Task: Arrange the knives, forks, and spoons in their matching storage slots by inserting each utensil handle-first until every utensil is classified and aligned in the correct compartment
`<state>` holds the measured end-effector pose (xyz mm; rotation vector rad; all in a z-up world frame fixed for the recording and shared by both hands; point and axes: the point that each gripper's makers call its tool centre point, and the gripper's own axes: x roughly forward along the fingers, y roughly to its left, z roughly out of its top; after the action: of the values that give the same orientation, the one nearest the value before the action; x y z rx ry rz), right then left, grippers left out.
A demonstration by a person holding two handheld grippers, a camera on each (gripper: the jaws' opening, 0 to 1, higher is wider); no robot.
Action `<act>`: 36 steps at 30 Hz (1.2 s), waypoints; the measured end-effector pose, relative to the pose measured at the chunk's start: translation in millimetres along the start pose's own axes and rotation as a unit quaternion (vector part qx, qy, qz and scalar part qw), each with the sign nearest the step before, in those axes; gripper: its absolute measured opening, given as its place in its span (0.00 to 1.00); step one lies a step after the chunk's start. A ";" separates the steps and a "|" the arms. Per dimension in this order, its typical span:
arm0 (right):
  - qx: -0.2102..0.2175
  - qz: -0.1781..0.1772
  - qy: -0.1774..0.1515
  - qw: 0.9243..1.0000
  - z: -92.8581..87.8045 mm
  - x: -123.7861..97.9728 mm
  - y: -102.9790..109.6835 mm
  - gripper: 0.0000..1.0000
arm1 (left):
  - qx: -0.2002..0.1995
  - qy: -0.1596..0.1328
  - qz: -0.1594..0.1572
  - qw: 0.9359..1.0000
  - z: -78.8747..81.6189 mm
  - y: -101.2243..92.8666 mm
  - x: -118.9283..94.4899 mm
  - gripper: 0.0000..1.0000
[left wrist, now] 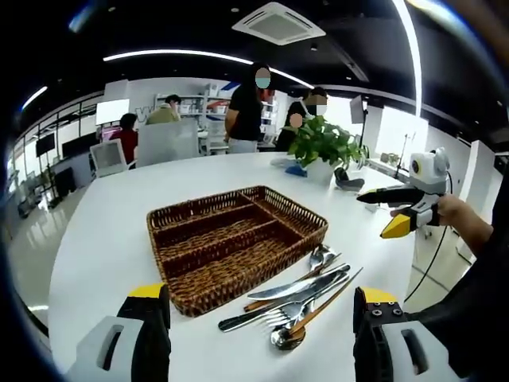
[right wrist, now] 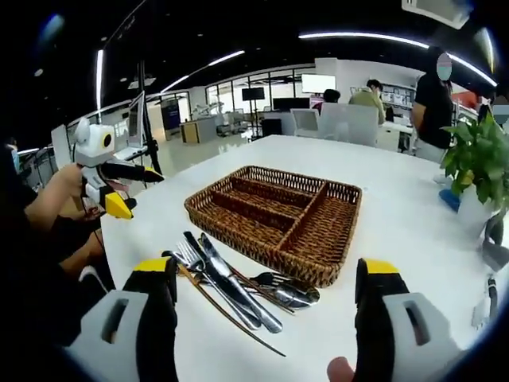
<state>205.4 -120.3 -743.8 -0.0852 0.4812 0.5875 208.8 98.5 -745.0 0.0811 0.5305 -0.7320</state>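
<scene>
A brown wicker tray (left wrist: 191, 296) with long slots and one cross slot lies on the white table, and its slots look bare. Just beside its near corner lies a heap of knives, forks and spoons (left wrist: 298, 301), some with wooden handles. My left gripper (left wrist: 261, 318) hovers open above the table in front of the tray and heap. My right gripper (left wrist: 372, 216) is held open in the air off the table's right side. In the right gripper view the tray (right wrist: 262, 251) sits ahead, the utensils (right wrist: 231, 285) lie in front of it, and my right gripper (right wrist: 266, 296) stands open; the left gripper (right wrist: 147, 195) hangs open at the left.
A potted green plant (left wrist: 322, 147) (right wrist: 477, 171) stands on the far side of the table with small dark items near it. Several people and chairs are behind the table. The rounded table edge (right wrist: 119, 255) runs close to the utensils. A thumb (right wrist: 340, 370) shows at the bottom.
</scene>
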 end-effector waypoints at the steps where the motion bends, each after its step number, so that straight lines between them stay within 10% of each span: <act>1: 0.000 0.000 0.001 1.000 -0.2 0.1 0.4 0.95 | 0.000 0.000 -0.001 1.000 0.0 0.0 -0.1 1.00; 36: -0.007 0.005 0.000 1.000 3.0 0.2 7.0 0.94 | 0.000 -0.001 0.000 1.000 -2.1 -2.7 -8.3 1.00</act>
<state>202.9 -113.7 -740.9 -0.0970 0.4775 0.5999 201.0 102.1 -742.4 0.0815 0.5287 -0.7318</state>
